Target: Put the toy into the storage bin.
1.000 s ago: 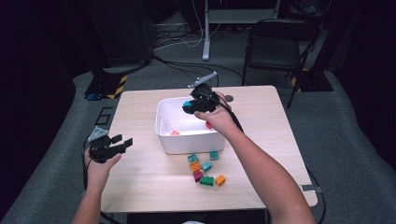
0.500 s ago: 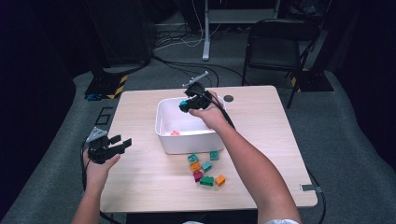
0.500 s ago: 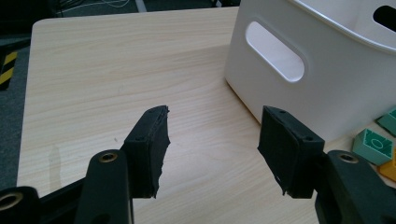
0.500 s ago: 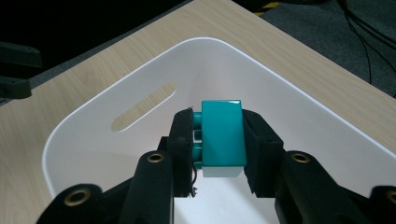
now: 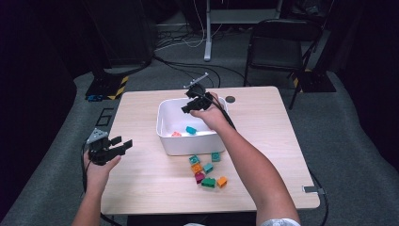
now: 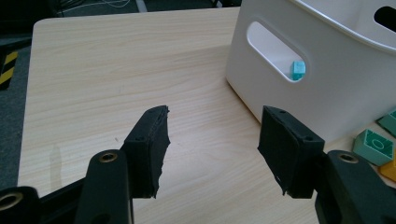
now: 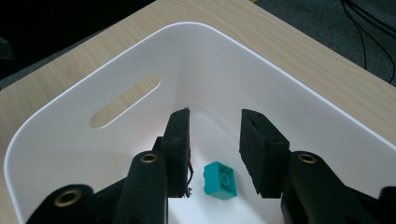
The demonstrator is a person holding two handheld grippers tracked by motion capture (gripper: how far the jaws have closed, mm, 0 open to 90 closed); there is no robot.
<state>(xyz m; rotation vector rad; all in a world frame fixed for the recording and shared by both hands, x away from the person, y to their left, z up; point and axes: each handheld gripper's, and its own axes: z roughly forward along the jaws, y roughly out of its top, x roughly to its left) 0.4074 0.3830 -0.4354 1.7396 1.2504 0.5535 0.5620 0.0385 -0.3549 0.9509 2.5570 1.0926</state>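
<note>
A white bin stands mid-table. Over its far side my right gripper points down into it. Its jaws have just been opening. In the right gripper view the right gripper is open, and a teal brick lies loose below the gap, clear of both pads. In the high view that teal brick rests on the bin floor beside a salmon brick. My left gripper hovers over the table's left part, open and empty. The left gripper faces the bin's side wall.
Several loose bricks in teal, green, orange and magenta lie in front of the bin. A dark round spot marks the table behind the bin. A black chair stands beyond the far edge. A green brick lies right of my left jaws.
The teal brick was gripped in my right gripper above the bin; now it lies on the bin floor with the jaws apart. The right hand shifted left and down. The left hand stayed put.
</note>
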